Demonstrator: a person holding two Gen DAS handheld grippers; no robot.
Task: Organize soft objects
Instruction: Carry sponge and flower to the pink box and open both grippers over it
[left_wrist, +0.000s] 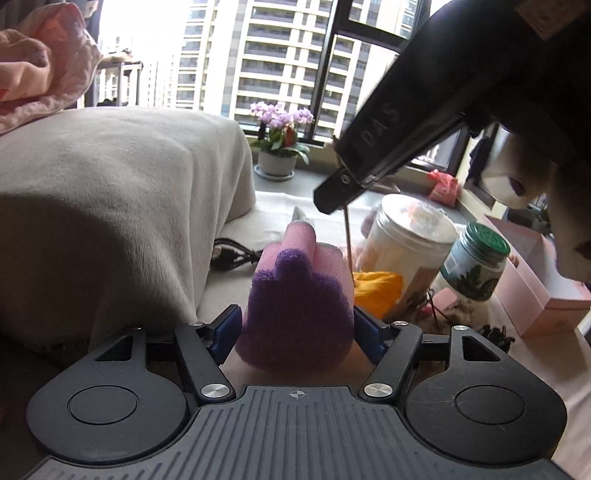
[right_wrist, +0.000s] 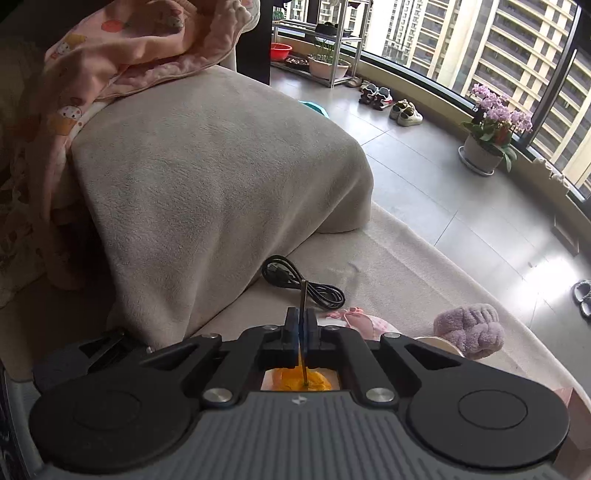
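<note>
You are working in a home, in a living room high in an apartment block. A sofa (right_wrist: 221, 177) draped in a beige throw fills the left side, with a pink cartoon-print quilt (right_wrist: 140, 48) heaped on its back. Tall windows (left_wrist: 280, 55) look out on residential towers. A potted orchid (right_wrist: 495, 125) with purple blooms stands on the tiled floor (right_wrist: 424, 173) by the glass, and 2 pairs of shoes (right_wrist: 391, 101) sit near a metal shelf rack (right_wrist: 332, 48). Jars (left_wrist: 406, 243) and a pink box (left_wrist: 546, 280) clutter the seat.
</note>
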